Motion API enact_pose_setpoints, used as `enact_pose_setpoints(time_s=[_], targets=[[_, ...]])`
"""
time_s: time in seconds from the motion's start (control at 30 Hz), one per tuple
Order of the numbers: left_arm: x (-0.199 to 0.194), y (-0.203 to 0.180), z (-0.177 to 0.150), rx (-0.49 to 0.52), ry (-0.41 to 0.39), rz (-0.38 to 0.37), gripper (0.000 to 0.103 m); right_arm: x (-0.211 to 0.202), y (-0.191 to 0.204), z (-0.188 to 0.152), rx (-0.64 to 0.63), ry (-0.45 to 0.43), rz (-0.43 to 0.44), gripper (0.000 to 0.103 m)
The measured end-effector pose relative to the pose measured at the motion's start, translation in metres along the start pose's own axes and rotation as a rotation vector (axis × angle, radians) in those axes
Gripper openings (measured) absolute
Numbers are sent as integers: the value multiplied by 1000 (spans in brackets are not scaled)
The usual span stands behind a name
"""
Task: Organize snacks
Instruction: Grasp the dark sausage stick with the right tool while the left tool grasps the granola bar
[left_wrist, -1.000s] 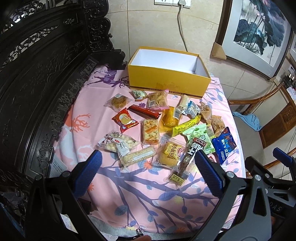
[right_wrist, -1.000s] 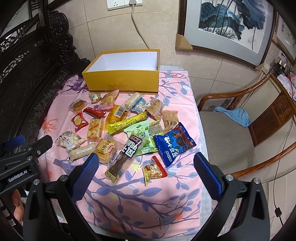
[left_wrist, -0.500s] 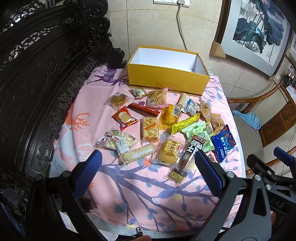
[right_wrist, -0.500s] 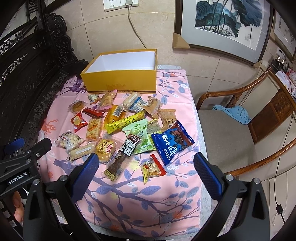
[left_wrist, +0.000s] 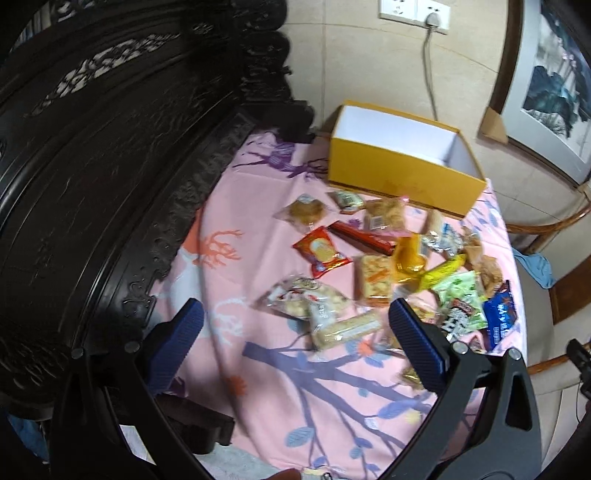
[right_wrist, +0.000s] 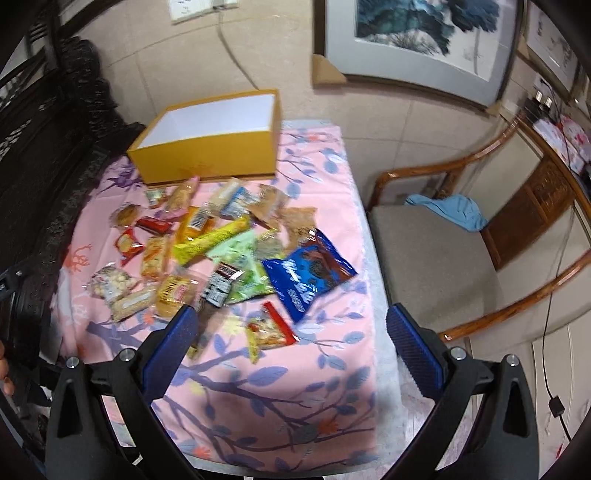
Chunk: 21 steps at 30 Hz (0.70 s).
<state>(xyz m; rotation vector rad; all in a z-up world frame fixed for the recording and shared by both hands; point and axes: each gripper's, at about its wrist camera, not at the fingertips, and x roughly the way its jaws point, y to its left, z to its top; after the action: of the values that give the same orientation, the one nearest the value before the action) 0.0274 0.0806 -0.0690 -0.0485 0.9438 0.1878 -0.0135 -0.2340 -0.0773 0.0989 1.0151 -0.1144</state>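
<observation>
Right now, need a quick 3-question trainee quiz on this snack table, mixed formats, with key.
1. True or false: the yellow box already holds several snacks.
2. Multiple choice: in the right wrist view, which snack lies nearest the right gripper? A) blue cookie bag B) small red and yellow packet C) round red packet
3. Fill in: both the left gripper and the right gripper are ____ and hold nothing.

Key
1. False: its white inside shows nothing in it.
2. B
3. open
</observation>
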Motion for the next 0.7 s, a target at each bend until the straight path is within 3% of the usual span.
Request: enact_pose_setpoints(time_s=[0.17,0.33,0.53,0.7], targets=[[15,1,-12,16,37,-1,101,14,-8,-4,10,24,0,102],[40,-22,-31,104,57,-37,101,53,1,-11,-4,89,45,102],[74,-42,-52,175,110,-64,101,110,50,-23,-37,205,175,102],[96,-39,-57,180,145,-71,101,162,90,-30,-76,248,109,102]])
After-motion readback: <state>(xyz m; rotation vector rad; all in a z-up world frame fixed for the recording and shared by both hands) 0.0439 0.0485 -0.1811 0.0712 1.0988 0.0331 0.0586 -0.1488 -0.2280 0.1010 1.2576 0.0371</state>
